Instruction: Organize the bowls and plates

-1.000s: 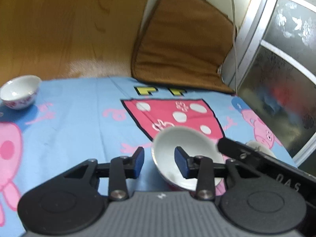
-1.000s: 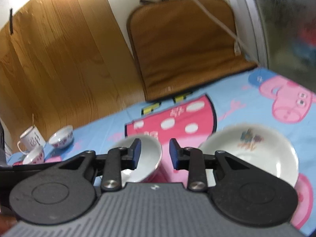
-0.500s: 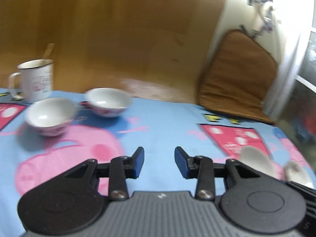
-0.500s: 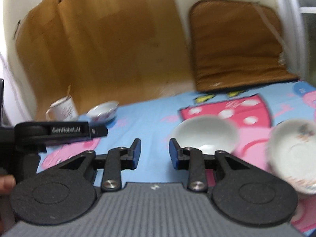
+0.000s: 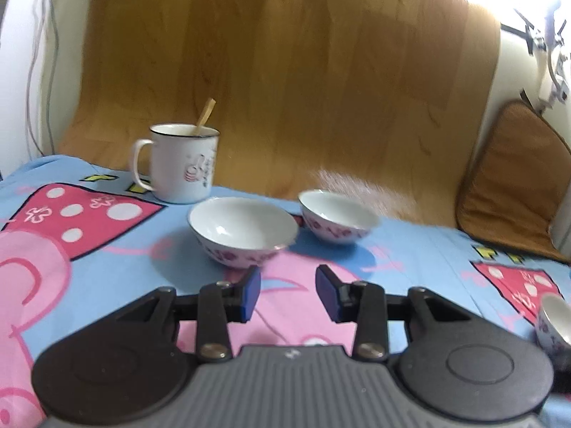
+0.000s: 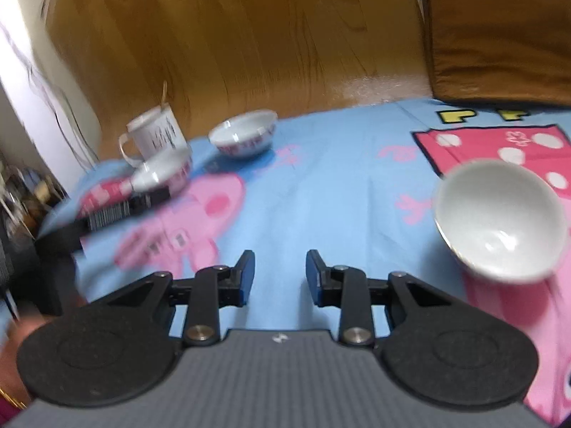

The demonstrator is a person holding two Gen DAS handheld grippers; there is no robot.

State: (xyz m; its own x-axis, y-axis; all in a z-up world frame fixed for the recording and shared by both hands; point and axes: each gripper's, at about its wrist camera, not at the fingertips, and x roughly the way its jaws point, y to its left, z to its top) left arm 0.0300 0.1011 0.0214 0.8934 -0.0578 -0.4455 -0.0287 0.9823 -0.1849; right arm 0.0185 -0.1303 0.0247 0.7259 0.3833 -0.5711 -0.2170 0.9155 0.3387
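Two bowls now sit right ahead of the left gripper (image 5: 288,291); half a second ago they were off to its left and farther away, and a second ago this view was on a lone bowl by the brown cushion (image 5: 514,185). Right gripper (image 6: 277,274) has swung left too: the plain white bowl (image 6: 499,221) that was past its fingertips is now off to its right, and the wide dish seen earlier is out of frame.

Left gripper: jaws moderately apart, blue pads, gripping nothing, touching nothing. Right gripper: same gap, nothing between the pads.

Landmark = white enamel mug (image 5: 180,167), dark rim, wooden stick inside. Near bowl (image 5: 242,230) sits just right of and in front of the mug; far bowl (image 5: 337,219) is right of that one, close, contact unclear. Both round, glossy white ceramic, pink-purple pattern outside. Plain white bowl lies well right of the mug, smooth inside. All rest on a soft blue cartoon-pig cloth (image 5: 410,249). Wood-grain panel (image 5: 285,71) behind the mug. Right view is motion-blurred.
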